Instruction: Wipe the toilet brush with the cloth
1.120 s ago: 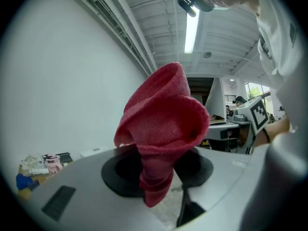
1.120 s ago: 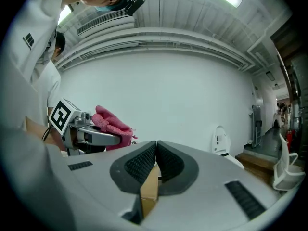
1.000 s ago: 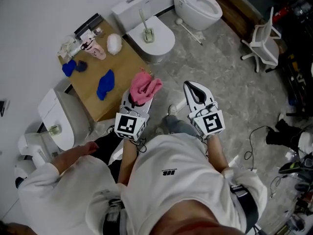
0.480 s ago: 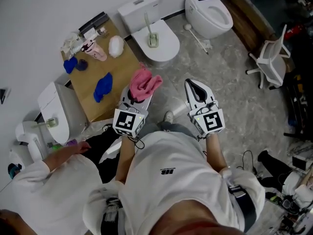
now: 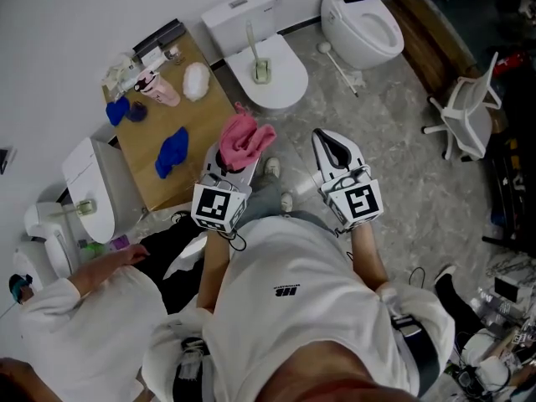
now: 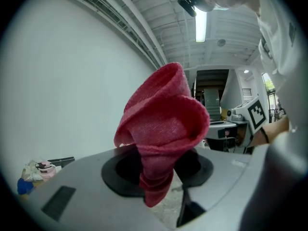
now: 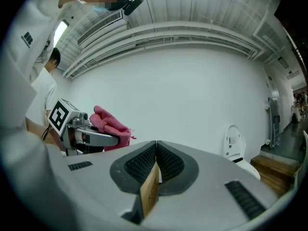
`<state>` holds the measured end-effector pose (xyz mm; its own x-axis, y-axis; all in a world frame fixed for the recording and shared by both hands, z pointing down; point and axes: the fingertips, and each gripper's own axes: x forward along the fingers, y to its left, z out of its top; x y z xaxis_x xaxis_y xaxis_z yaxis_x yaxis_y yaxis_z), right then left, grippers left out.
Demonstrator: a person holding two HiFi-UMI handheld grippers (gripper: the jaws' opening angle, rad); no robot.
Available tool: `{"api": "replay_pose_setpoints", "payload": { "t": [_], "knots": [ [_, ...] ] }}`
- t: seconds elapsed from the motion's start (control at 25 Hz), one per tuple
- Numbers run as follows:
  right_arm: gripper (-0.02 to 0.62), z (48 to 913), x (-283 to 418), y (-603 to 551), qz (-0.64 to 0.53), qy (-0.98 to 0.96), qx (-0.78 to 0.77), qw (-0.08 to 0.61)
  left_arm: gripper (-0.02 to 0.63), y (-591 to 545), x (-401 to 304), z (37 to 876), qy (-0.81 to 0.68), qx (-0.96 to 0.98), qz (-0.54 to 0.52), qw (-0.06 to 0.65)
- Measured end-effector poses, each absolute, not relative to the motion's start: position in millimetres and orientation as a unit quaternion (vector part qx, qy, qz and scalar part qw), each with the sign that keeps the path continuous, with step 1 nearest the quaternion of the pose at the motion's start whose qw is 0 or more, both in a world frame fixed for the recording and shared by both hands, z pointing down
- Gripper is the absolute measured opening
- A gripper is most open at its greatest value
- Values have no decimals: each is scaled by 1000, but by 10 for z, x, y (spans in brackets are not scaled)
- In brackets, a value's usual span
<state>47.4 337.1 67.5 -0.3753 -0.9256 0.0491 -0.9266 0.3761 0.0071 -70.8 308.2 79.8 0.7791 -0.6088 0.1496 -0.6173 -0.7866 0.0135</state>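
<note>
A white toilet brush (image 5: 251,38) stands in its holder (image 5: 262,72) on the shut lid of a white toilet (image 5: 289,78), far ahead of both grippers. My left gripper (image 5: 237,154) is shut on a bunched pink cloth (image 5: 245,138), which rises from between its pads (image 6: 122,167) in the left gripper view as a red fold (image 6: 163,124). To its right my right gripper (image 5: 325,139) is shut, holding no object. In the right gripper view its ribbed pads (image 7: 144,163) meet, with a thin tan strip at the seam. That view also shows the left gripper (image 7: 91,137) with the cloth (image 7: 109,124).
A wooden table (image 5: 201,120) at left carries blue cloths (image 5: 173,151), a pink bottle (image 5: 159,89) and a white lump (image 5: 197,80). A second toilet (image 5: 368,19) stands behind, with another brush (image 5: 337,59) on the floor. A white chair (image 5: 469,111) is at right. A person (image 5: 92,308) crouches lower left.
The view has shifted a little toward the toilet, and a shoe has stepped forward between the grippers. The left gripper keeps its hold on the cloth. The right gripper stays shut.
</note>
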Motion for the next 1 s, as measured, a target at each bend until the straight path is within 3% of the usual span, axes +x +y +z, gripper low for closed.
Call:
{"api": "replay_pose_setpoints", "payload": {
  "t": [1.0],
  "knots": [
    [-3, 920, 831, 1184, 30, -848, 528, 42, 175, 945, -307, 1159, -369, 924, 68, 72]
  ]
}}
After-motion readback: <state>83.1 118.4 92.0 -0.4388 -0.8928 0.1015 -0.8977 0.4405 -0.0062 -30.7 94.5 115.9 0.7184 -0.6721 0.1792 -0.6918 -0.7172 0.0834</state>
